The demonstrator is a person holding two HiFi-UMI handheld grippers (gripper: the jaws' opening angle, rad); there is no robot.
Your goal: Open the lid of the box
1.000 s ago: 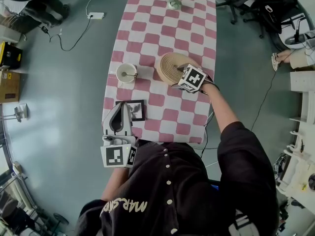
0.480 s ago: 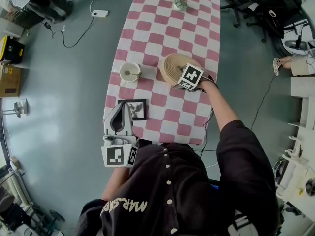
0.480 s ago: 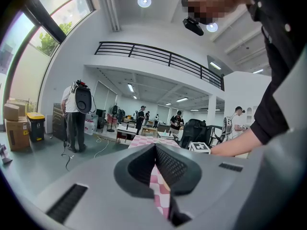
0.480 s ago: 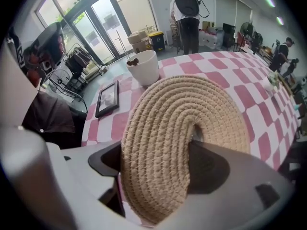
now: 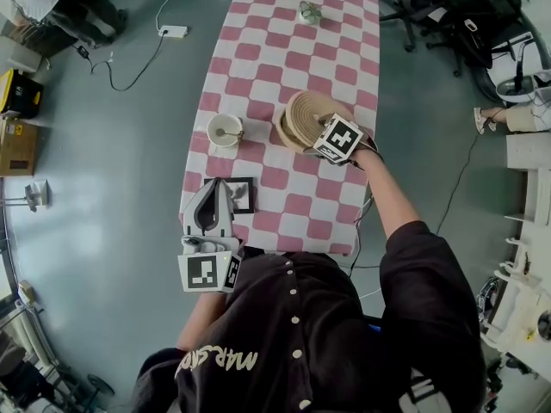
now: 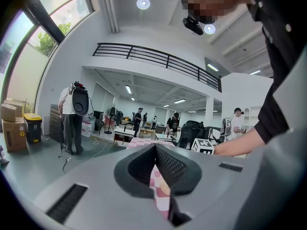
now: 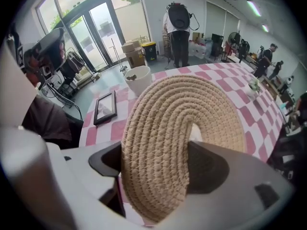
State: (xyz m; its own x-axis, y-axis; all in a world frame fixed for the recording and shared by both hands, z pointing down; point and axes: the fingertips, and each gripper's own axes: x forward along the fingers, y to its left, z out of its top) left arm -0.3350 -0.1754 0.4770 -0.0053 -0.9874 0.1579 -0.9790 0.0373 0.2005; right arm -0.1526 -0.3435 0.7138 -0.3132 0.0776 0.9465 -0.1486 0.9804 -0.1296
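Observation:
A round woven rope lid (image 5: 300, 117) sits tilted over the box on the pink-checked table (image 5: 284, 58); the box body is mostly hidden beneath it. My right gripper (image 5: 318, 127) has the lid's near edge between its jaws, which are closing on it. In the right gripper view the lid (image 7: 182, 123) stands on edge and fills the gap of the right gripper (image 7: 156, 164), with both pads against it. My left gripper (image 5: 223, 185) rests at the table's near left edge, shut and holding nothing. The left gripper (image 6: 156, 169) shows only a thin slit between its fingers.
A white cup (image 5: 224, 130) with something in it stands left of the lid. A small black picture frame (image 5: 238, 194) lies by the left gripper's tips. A small green object (image 5: 309, 11) sits at the far end. Chairs, cables and people surround the table.
The right gripper stays on the lid's edge and shifts only slightly. The left gripper has not moved.

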